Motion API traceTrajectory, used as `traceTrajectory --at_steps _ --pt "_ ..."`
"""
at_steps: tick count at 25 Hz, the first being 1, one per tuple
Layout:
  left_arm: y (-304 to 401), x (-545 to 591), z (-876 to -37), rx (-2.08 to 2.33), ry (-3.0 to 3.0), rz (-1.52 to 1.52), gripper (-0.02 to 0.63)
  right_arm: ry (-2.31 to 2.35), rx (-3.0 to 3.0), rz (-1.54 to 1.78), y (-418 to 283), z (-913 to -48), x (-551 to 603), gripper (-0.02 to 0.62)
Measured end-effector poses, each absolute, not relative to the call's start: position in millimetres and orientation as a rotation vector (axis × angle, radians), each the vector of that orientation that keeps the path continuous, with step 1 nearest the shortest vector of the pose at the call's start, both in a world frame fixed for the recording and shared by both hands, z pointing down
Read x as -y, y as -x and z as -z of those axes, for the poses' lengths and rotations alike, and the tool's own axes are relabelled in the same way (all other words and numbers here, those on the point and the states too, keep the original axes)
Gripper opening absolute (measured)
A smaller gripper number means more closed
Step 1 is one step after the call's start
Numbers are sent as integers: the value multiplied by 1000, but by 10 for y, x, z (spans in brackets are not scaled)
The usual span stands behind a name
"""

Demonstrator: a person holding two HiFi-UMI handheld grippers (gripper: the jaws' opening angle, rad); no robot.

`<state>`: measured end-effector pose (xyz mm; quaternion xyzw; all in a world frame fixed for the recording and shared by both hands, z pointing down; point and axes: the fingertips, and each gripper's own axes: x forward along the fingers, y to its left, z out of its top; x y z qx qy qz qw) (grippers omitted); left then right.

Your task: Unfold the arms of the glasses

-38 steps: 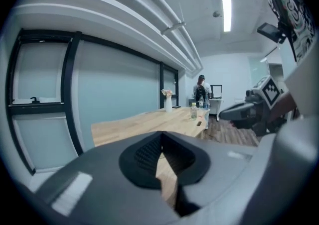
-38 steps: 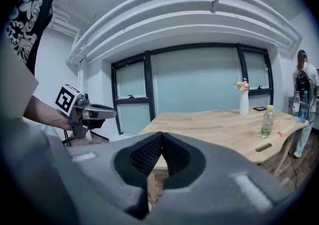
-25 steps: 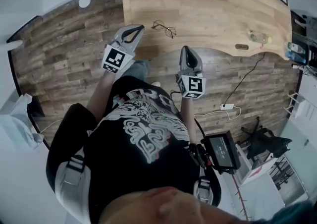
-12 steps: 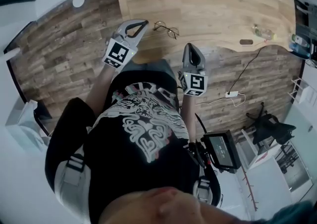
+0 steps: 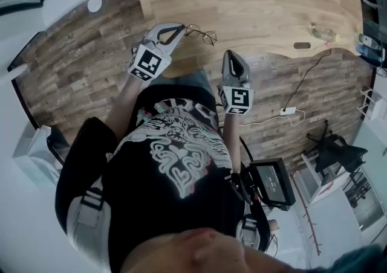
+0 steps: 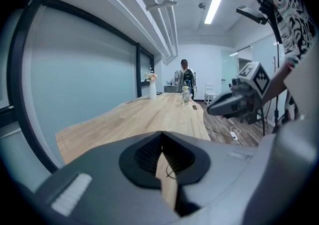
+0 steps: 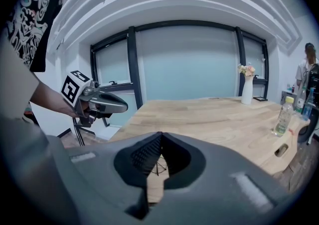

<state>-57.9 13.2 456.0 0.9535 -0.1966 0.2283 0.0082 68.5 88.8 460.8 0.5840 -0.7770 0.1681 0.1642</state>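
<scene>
The glasses [image 5: 202, 34] lie on the wooden surface [image 5: 254, 0], close to its near edge and right in front of the person. They are a thin wire pair, and from above they look too small to say for certain how the arms sit. My guess is that they are folded in behind the lenses.

The left gripper [image 5: 179, 27] has its tips just beside the glasses, on their left, and I see no contact. Its jaws are closed tip to tip with nothing between them. In the left gripper view the glasses show only through the gap behind the tips, lying on the wood beyond.

The right gripper [image 5: 230, 54] is further back, near the surface's edge and to the right of the glasses. Its jaws are also drawn together and empty, and the right gripper view likewise shows the frame through the gap, out ahead.

So the job is barely begun, at the approach at most. Neither gripper has hold of the frame, and no arm looks swung out. What is left is nearly everything: one gripper has to open and pin or pinch the frame, and the other has to catch an arm and ease it outward, then do the same for the second arm. With wire this fine and light, I'd expect the glasses to skid on the smooth wood if nudged before they are steadied.
</scene>
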Motion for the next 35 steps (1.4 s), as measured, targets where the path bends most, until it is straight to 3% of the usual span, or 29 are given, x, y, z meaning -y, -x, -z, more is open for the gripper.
traceTrajectory --at_steps 35 --pt "-163 -423 -5798 202 -2840 -1190 -11 -1354 2251 -510 -754 -5425 -601 -2"
